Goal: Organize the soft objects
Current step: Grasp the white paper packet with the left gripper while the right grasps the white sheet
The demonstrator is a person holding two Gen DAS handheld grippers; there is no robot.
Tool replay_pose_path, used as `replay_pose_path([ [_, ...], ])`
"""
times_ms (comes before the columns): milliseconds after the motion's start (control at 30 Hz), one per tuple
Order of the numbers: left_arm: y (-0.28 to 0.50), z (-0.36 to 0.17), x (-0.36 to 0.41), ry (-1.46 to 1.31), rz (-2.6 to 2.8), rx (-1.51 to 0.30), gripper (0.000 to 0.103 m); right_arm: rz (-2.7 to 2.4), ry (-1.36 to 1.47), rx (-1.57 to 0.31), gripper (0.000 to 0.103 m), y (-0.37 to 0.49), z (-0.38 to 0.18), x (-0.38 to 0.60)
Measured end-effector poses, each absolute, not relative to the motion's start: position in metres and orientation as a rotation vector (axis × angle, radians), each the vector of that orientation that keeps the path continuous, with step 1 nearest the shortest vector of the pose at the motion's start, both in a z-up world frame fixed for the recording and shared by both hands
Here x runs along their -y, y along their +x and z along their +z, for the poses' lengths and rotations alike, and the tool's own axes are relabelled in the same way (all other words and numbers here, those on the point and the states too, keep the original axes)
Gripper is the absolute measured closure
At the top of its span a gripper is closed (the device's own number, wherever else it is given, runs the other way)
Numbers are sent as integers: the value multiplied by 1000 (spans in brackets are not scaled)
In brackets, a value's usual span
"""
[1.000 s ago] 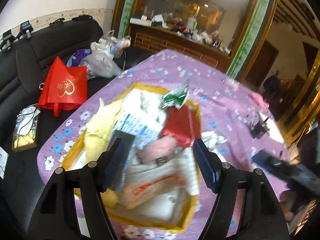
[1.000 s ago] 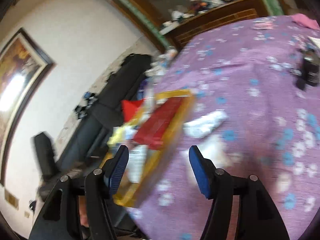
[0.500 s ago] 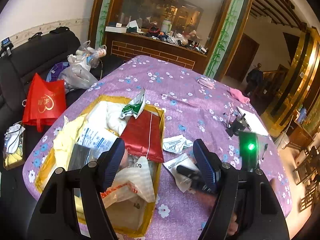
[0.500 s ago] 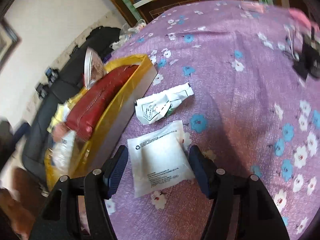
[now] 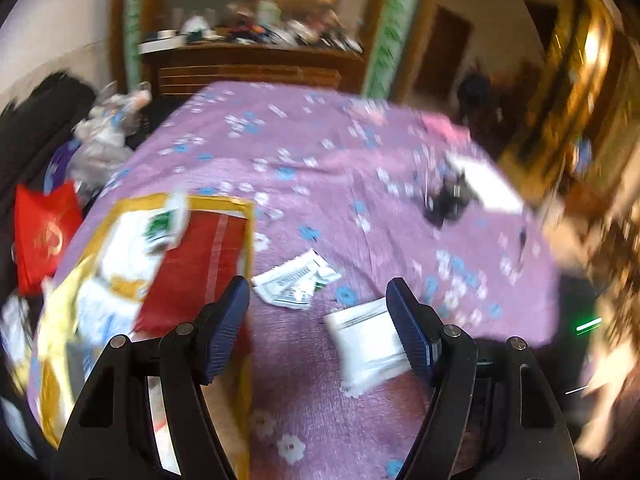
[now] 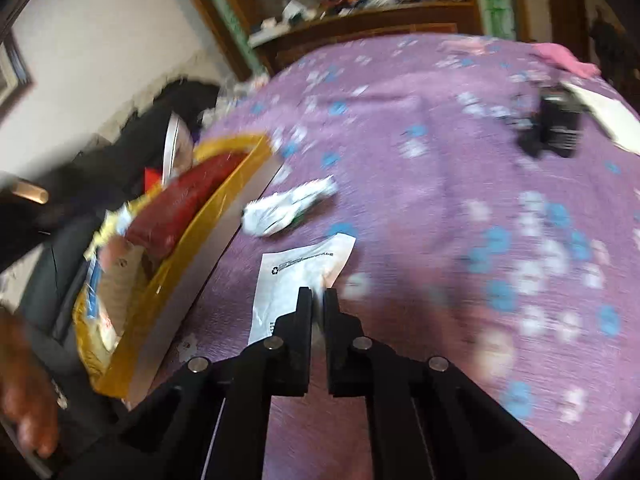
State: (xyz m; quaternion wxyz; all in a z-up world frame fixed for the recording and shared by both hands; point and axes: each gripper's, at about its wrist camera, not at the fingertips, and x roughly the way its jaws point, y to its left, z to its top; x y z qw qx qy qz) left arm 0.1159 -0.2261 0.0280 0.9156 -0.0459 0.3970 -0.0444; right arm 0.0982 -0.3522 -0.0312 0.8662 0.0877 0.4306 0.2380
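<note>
Left wrist view: tongs (image 5: 318, 312) spread wide, holding nothing.
Flat white plastic sachet (image 5: 366, 344): lay on purple flowered tablecloth (image 5: 320, 168), against right finger's inner side.
Crumpled white-and-green wrapper (image 5: 296, 278): just beyond fingertips, beside yellow-rimmed tray (image 5: 246, 216).
Right wrist view: tongs (image 6: 316, 300) pressed together, pinching sachet's (image 6: 296, 276) near edge.
Handling: judged light, limp, slippery; best taken at an edge seam.
Wrapper (image 6: 288, 208): ahead, loose by tray wall (image 6: 224, 236).

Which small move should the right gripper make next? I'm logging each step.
Probably lift. The right gripper is shut on the flat white packet, which lies on the purple cloth beside the yellow box; raise it, then carry it leftward over the box.
</note>
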Motion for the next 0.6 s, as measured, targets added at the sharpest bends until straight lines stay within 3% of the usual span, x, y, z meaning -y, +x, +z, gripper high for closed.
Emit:
replay_pose_path([
  [267,198,-50,268,192,5,-1076,32,410,338,-892,100,101,-39,432],
  [400,204,-62,282,301,22,-1073,68,416,344,-893,100,100,-44,433],
  [433,204,-63,285,322,24,-1077,83,422,346,-898,100,99,-46,431],
  [600,196,-59,285,278,7,-1054,87,466,332,-851,99,91,-42,432],
])
